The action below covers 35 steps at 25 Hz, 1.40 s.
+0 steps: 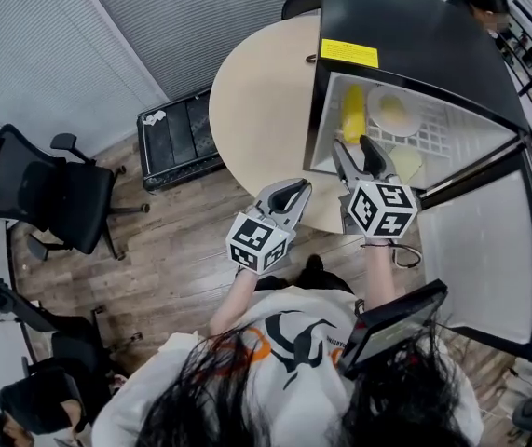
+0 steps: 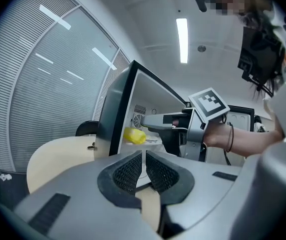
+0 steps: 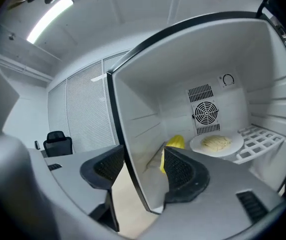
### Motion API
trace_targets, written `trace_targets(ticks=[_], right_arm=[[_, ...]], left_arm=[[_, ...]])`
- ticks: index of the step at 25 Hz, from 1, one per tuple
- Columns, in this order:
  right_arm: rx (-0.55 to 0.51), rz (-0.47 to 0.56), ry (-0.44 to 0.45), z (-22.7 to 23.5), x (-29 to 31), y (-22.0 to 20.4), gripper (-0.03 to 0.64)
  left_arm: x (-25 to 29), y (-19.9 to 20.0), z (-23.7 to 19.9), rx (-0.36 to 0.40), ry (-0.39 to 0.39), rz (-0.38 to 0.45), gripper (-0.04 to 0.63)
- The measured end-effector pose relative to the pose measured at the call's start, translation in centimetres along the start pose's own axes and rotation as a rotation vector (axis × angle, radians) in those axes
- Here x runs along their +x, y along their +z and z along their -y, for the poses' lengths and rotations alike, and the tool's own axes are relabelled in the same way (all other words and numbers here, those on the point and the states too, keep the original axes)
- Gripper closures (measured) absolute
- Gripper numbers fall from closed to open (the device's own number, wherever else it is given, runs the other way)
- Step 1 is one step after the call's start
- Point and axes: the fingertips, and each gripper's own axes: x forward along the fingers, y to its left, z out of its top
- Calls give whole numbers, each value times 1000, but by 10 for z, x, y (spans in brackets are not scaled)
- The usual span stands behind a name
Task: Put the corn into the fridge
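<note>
The yellow corn (image 1: 352,112) lies on the white shelf inside the open black mini fridge (image 1: 415,35), at the left beside a plate of pale food (image 1: 393,112). My right gripper (image 1: 362,153) is open and empty just in front of the fridge opening, short of the corn. In the right gripper view (image 3: 144,160) the corn (image 3: 173,145) shows past the right jaw, and the fridge's side wall edge (image 3: 125,149) lines up between the jaws. My left gripper (image 1: 289,196) is shut and empty over the table edge, left of the right one. It (image 2: 144,156) faces the corn (image 2: 134,135).
The fridge stands on a round beige table (image 1: 256,101), its door (image 1: 489,250) swung open to the right. A black office chair (image 1: 51,194) and a black bin (image 1: 177,138) stand on the wood floor at left. A person (image 1: 484,3) sits behind the fridge.
</note>
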Motion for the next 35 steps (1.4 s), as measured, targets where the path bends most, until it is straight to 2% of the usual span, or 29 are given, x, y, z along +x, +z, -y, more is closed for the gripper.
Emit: trace_targets(ticks=[8, 20, 29, 35], right_arm=[[5, 29, 1, -40, -33, -15, 449], [71, 15, -33, -84, -83, -55, 522], [80, -18, -25, -93, -94, -63, 543], [85, -28, 10, -96, -105, -65, 555]], left_arm=[[-25, -3, 18, 13, -72, -11, 577], [-72, -36, 45, 6, -161, -62, 577], [-83, -38, 37, -22, -120, -41, 577], [-86, -38, 38, -31, -71, -32, 577]])
